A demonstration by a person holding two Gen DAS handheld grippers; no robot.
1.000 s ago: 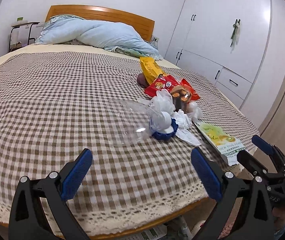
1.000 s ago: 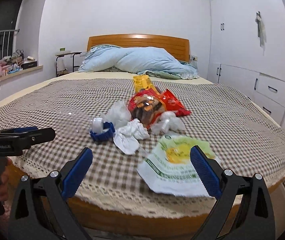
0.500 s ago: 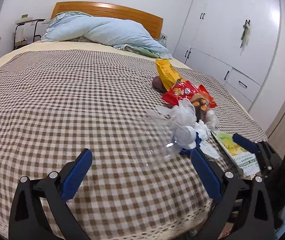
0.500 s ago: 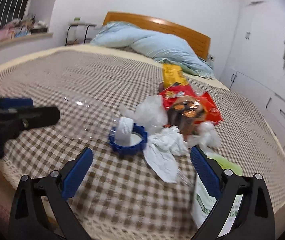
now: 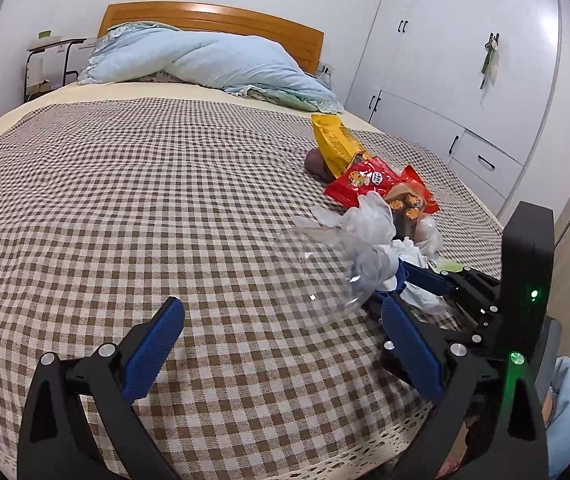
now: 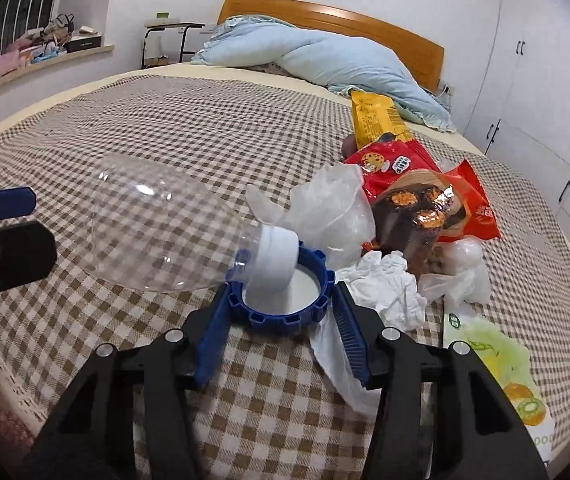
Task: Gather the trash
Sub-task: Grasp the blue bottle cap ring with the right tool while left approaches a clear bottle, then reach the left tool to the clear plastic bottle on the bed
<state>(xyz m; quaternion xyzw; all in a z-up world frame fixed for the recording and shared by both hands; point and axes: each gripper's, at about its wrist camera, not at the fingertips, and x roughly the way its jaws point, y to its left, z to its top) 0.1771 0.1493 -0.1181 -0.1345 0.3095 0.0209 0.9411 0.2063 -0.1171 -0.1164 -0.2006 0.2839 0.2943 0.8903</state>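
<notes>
Trash lies in a heap on the checked bedspread (image 6: 165, 128). A clear plastic bottle (image 6: 157, 232) lies on its side, its white cap (image 6: 273, 256) resting in a blue ribbed lid (image 6: 281, 304). My right gripper (image 6: 281, 334) is shut on that lid, one finger on each side. Behind it are crumpled tissue (image 6: 385, 288), a clear plastic bag (image 6: 333, 216), a red snack wrapper (image 6: 401, 168), a yellow wrapper (image 6: 377, 120) and a green-white packet (image 6: 497, 364). My left gripper (image 5: 281, 344) stands open just short of the bottle (image 5: 325, 276), holding nothing.
A light blue duvet (image 5: 213, 64) is piled against the wooden headboard (image 5: 213, 20). White wardrobes (image 5: 465, 60) line the right wall. A small side table (image 6: 165, 36) stands at the back left. The bed's lace-trimmed front edge (image 5: 325, 456) is right below the grippers.
My right gripper has moved in over the bed edge to the blue lid and its fingers have closed around it. The left gripper has moved forward towards the bottle, still open.
</notes>
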